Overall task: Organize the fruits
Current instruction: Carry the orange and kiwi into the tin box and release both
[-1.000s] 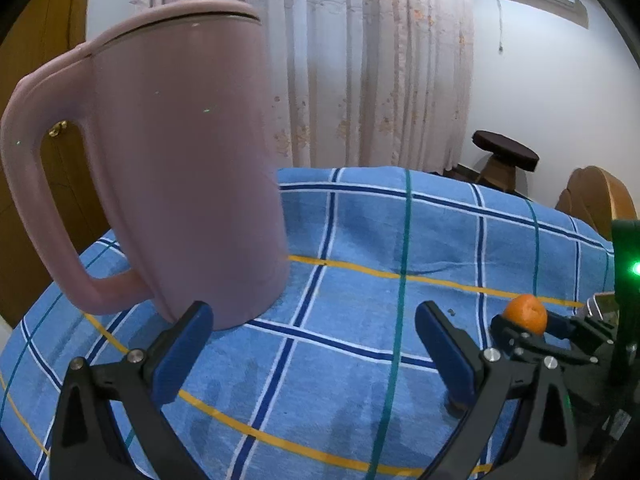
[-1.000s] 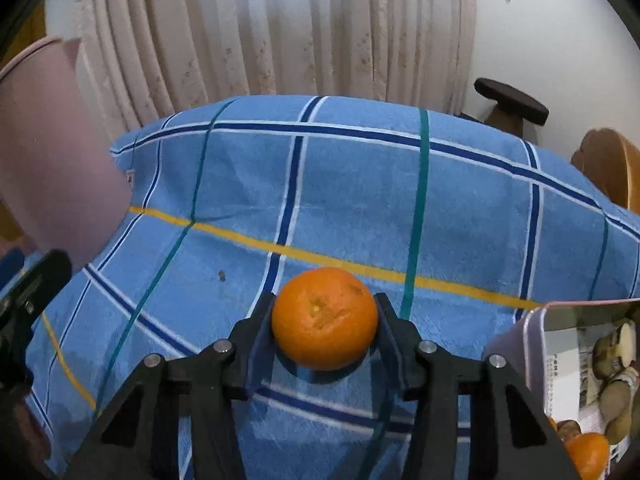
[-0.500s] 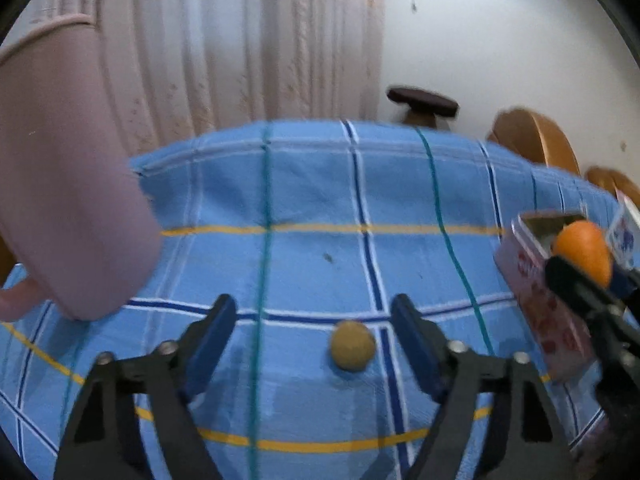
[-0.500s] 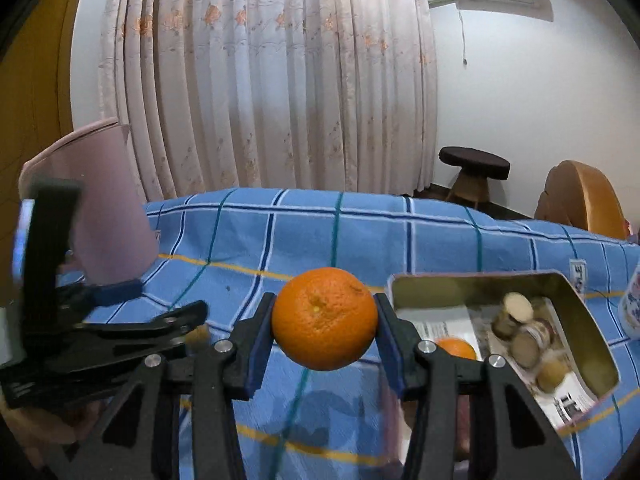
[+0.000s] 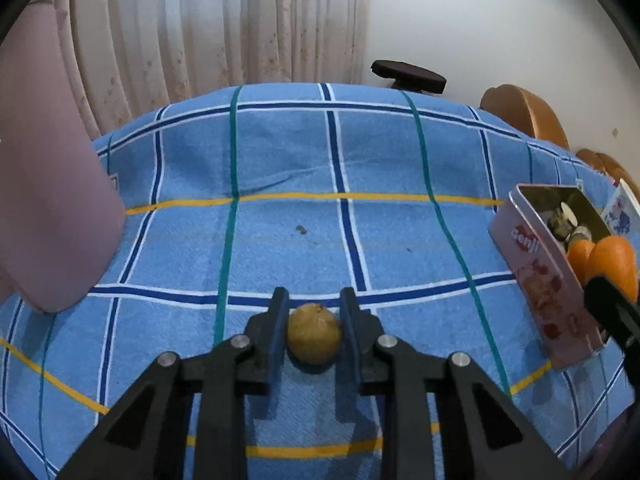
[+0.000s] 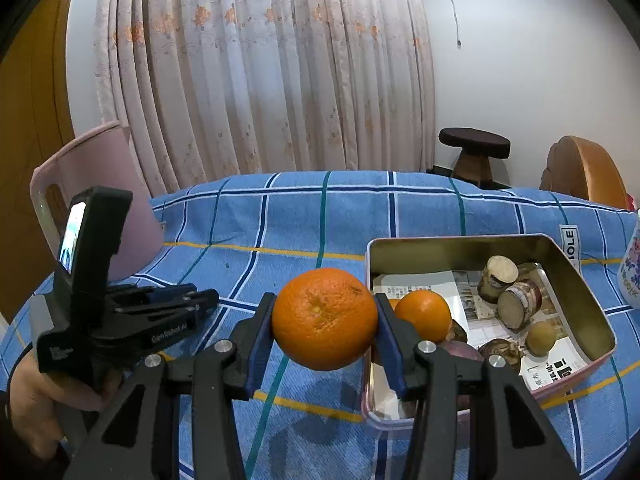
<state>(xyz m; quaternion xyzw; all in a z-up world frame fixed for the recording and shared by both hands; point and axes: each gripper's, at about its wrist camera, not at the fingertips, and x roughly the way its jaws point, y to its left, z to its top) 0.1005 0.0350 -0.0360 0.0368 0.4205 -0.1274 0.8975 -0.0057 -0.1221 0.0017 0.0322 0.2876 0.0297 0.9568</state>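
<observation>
The right gripper (image 6: 325, 320) holds a large round orange fruit (image 6: 325, 318) clamped between its jaws, raised above the blue checked tablecloth (image 5: 280, 232) that covers the table, at the near left corner of the open rectangular pink metal tin (image 6: 592, 312); it looks poised for release into the tin, where a smaller orange fruit (image 6: 424, 314), several brown cut root pieces (image 6: 516, 300) and printed paper already lie; the tin serves, by judgement, as the collecting container. The left gripper (image 5: 314, 336) sits low over the cloth, its jaws narrowed on either side of a small round yellow-brown fruit (image 5: 315, 339) resting on the cloth; the blue pads appear to touch both flanks, though firm grip cannot be confirmed. A tall pink plastic jug (image 6: 116, 200) stands at the far left, well apart from the tin and uninvolved.
</observation>
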